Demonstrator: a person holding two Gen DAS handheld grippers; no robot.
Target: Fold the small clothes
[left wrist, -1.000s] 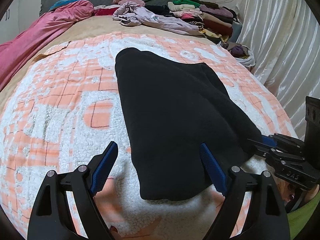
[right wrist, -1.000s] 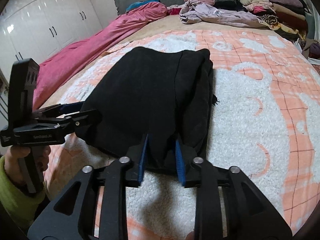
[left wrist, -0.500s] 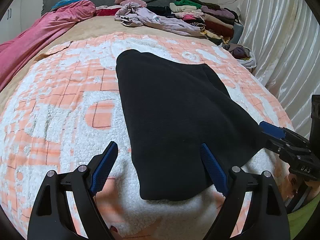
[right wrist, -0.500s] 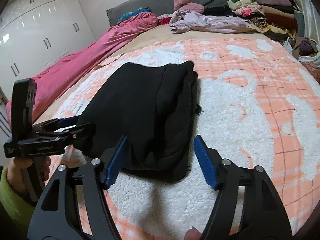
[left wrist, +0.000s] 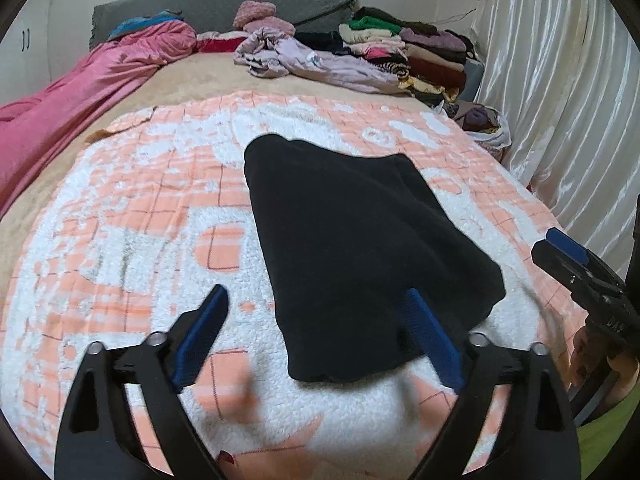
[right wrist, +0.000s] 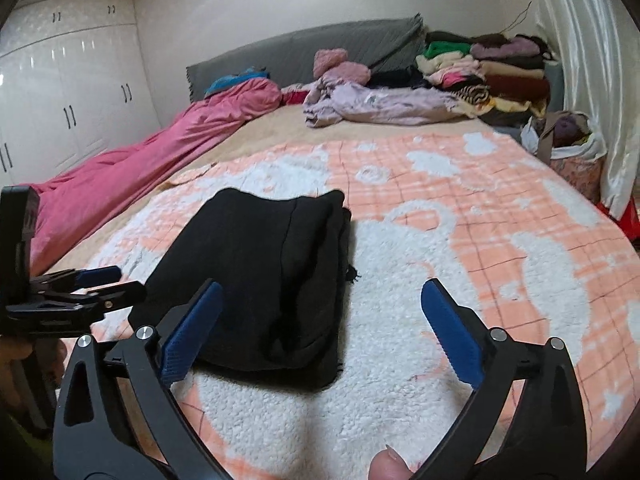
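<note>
A home bedroom: a wide bed with a grey padded headboard [right wrist: 320, 46], a fleecy peach-and-white checked blanket [right wrist: 460, 208], white glossy wardrobe doors [right wrist: 68, 92], pale satin curtains [left wrist: 560, 100] and stacked folded clothes [left wrist: 408, 52].

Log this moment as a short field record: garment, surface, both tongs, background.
garment: black garment, folded, lying flat
surface: orange-and-white fleece blanket on a bed
left tongs: open, jaws just widened, nothing gripped
right tongs: open, jaws just opened, off the garment
background: stack of folded clothes, lilac garment unfolded, pink duvet
</note>
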